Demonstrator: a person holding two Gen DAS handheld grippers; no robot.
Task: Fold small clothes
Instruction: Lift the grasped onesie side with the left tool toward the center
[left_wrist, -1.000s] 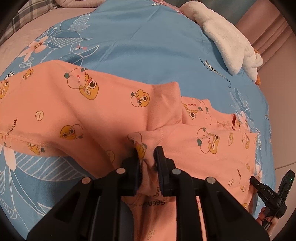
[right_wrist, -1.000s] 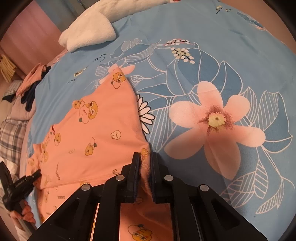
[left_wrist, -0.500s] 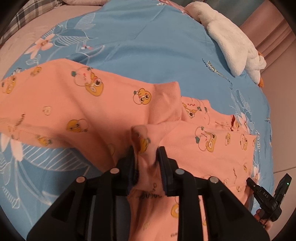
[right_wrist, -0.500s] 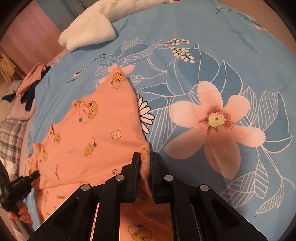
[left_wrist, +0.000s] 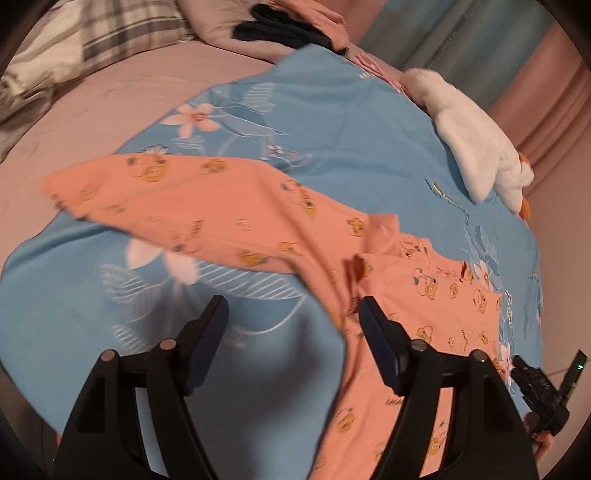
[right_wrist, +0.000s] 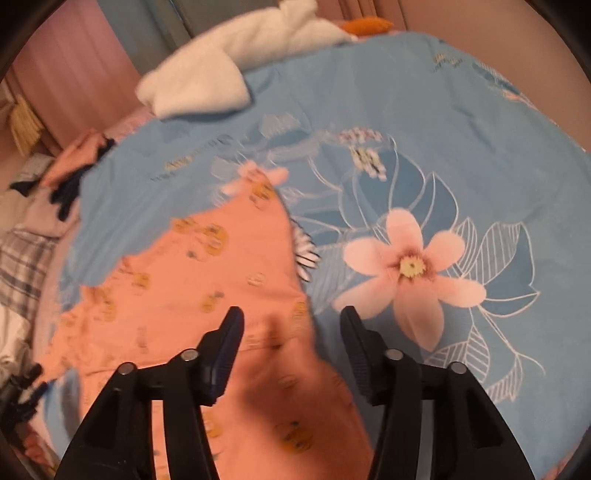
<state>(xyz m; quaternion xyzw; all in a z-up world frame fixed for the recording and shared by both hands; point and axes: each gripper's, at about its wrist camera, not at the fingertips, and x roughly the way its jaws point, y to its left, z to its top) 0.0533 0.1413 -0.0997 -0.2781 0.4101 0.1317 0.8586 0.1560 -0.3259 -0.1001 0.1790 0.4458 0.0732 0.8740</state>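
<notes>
1. Peach-coloured cartoon-print garment (left_wrist: 229, 206) lies spread across the blue floral bedspread (left_wrist: 332, 122), one part reaching toward its edge.
2. Left gripper (left_wrist: 293, 319) has just been opening; its jaws stand apart, cloth loose between them.
3. Right gripper (right_wrist: 291, 325) has likewise just been opening; its jaws stand apart above the garment's edge, gripping nothing.
4. White plush toy (left_wrist: 476, 147) rests on the bedspread's far edge.

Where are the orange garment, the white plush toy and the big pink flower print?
orange garment (left_wrist: 229, 206): left wrist view, on its long outstretched leg.
white plush toy (left_wrist: 476, 147): left wrist view, on the fluffy body.
pink flower print (right_wrist: 410, 266): right wrist view, on the yellow centre.
</notes>
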